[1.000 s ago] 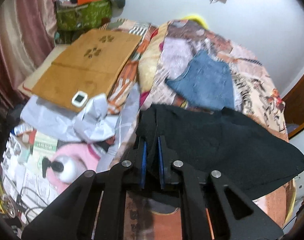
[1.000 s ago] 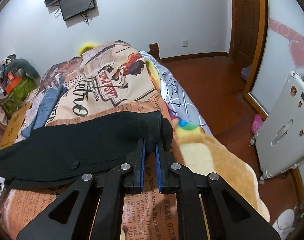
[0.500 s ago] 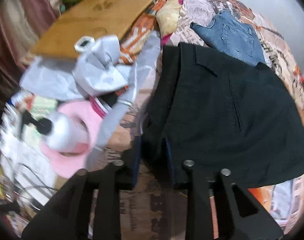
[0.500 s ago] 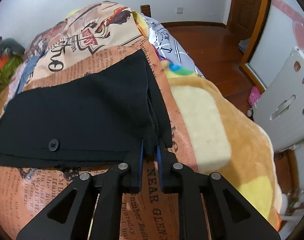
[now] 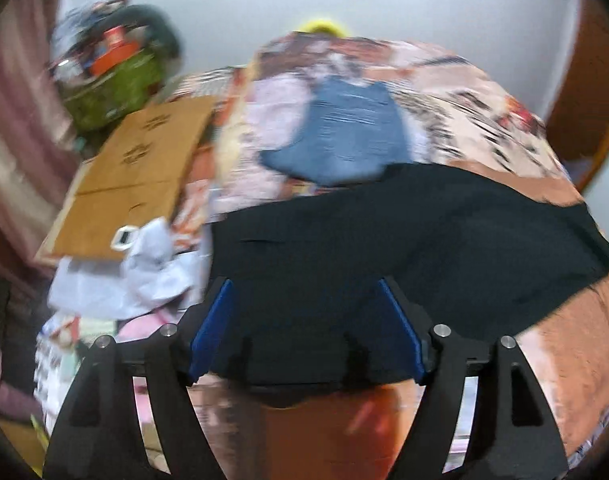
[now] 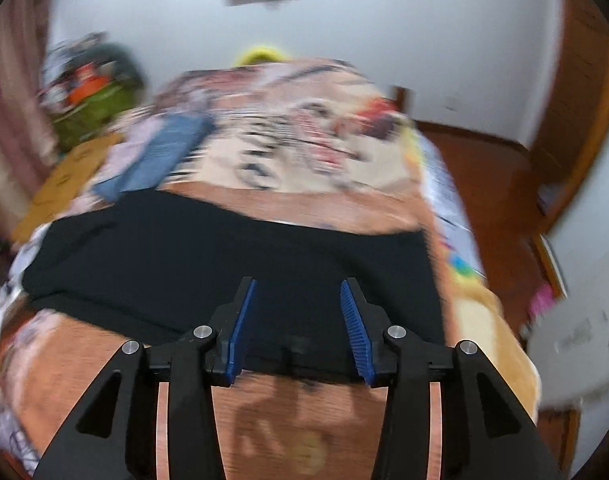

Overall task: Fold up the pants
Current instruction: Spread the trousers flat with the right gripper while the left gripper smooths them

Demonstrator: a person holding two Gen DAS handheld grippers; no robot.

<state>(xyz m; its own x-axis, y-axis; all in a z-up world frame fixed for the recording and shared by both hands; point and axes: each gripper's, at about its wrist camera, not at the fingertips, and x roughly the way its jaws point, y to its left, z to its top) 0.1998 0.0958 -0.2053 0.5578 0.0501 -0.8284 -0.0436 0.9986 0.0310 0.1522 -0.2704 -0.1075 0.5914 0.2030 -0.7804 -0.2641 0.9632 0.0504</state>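
The black pants (image 5: 404, 240) lie folded flat across the printed bedspread (image 5: 444, 92), also shown in the right wrist view (image 6: 232, 264). My left gripper (image 5: 304, 292) is open, its blue pads wide apart, over the near left part of the pants. My right gripper (image 6: 298, 290) is open and empty over the near right part of the pants. Neither holds any cloth. Both views are blurred by motion.
Folded blue jeans (image 5: 344, 136) lie farther up the bed, also in the right wrist view (image 6: 160, 156). A cardboard sheet (image 5: 136, 184), crumpled paper (image 5: 152, 272) and a green bag (image 5: 112, 84) sit at the left. Wooden floor (image 6: 496, 184) and a door lie right.
Both grippers have opened and let go of the black pants, which now lie flat on the bed. Both grippers have pulled back and tilted up.
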